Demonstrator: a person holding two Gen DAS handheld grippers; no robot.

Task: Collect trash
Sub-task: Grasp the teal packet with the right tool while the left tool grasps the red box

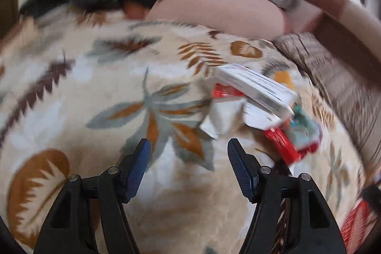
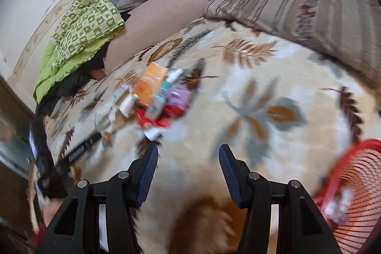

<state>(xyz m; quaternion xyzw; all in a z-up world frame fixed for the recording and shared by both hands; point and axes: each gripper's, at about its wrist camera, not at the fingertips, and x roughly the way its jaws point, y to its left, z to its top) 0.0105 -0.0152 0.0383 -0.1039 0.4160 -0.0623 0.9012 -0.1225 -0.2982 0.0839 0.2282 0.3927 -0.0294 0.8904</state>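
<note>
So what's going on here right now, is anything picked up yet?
Nothing is picked up yet. Both the left hand-held gripper and the right hand-held gripper are open and empty above a leaf-patterned blanket. A pile of trash (boxes, wrappers, small tubes) lies loose on the blanket ahead of them. A red mesh basket sits at the lower right of the right view, with something pale already in it. Both views are motion-blurred.

Left gripper (image 1: 189,146) over a leaf-patterned blanket (image 1: 100,77)

Its jaws stand apart, empty; a white box (image 1: 256,89) tops blurred red wrappers (image 1: 283,142) just ahead, to the right.
</note>
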